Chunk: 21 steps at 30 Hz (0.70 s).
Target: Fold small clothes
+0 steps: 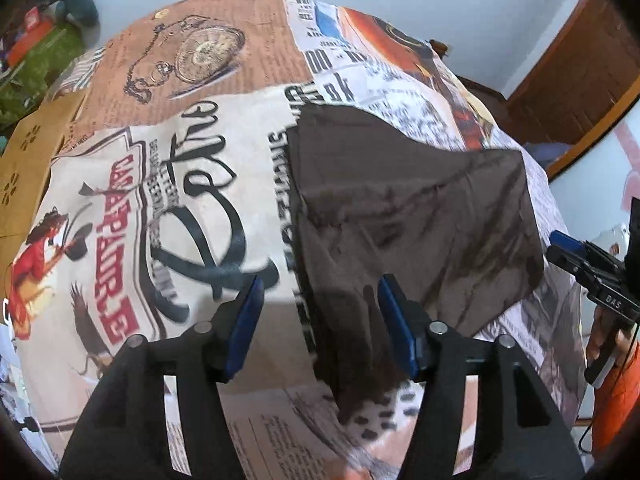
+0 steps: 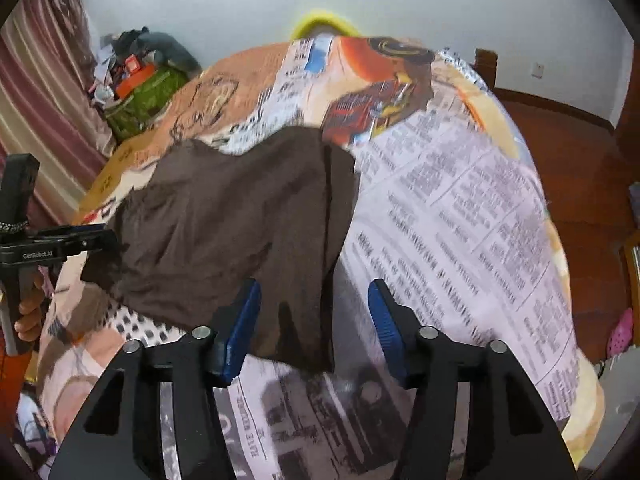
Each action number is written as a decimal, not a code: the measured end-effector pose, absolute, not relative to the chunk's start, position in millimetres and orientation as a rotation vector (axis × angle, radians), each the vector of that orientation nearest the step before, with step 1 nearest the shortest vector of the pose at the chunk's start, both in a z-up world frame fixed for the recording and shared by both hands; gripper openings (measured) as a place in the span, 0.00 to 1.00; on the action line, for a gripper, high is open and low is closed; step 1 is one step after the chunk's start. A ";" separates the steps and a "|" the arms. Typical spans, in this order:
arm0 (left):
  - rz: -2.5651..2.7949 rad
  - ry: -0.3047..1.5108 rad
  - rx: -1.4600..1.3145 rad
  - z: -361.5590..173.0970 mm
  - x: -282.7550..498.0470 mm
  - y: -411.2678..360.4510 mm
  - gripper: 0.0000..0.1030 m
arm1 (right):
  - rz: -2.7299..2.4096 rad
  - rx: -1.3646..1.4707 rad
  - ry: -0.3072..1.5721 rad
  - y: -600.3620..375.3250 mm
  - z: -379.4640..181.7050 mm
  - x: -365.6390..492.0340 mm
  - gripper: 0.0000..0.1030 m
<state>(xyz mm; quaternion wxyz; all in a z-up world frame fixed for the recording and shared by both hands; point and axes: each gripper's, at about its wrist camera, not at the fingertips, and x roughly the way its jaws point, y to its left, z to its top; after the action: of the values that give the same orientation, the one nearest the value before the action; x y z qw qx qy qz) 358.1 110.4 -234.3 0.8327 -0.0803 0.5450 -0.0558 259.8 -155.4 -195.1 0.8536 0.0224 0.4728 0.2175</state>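
Observation:
A dark brown garment [image 1: 408, 208] lies partly folded on a table covered with a newspaper-print cloth [image 1: 168, 184]. My left gripper [image 1: 320, 312] hovers over the garment's near left edge, jaws apart, pads touching nothing. In the right wrist view the same brown garment [image 2: 232, 220] spreads to the left. My right gripper [image 2: 312, 316] stands open above its near right corner, and the blue pads [image 2: 240, 320] are clear of the fabric. Each gripper shows in the other's view: the right one [image 1: 580, 264] at the far right, the left one [image 2: 60, 240] at the far left.
A cardboard box [image 1: 28, 168] sits beside the table's left side. A green bag with clutter [image 2: 144, 96] and a striped curtain [image 2: 36, 92] stand at the back left. A yellow chair back [image 2: 324, 24] rises behind the table. Wooden floor [image 2: 580, 168] lies to the right.

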 end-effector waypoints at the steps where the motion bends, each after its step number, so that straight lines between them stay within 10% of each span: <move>1: -0.114 1.157 -0.180 -236.1 363.8 113.3 0.58 | 0.454 0.052 0.993 -154.9 -194.4 263.4 0.51; 17: -0.203 1.158 -0.260 -265.7 418.0 105.0 0.58 | 0.496 0.169 1.026 -135.7 -217.6 313.7 0.53; 21: -0.220 1.140 -0.279 -267.6 423.9 101.2 0.45 | 0.508 0.141 1.015 -128.0 -220.4 314.4 0.45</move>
<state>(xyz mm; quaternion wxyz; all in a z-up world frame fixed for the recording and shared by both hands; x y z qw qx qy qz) 423.9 101.2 -267.6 0.8268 -0.1315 0.5369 -0.1036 314.4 -128.0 -220.4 0.8410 0.0669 0.4801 0.2404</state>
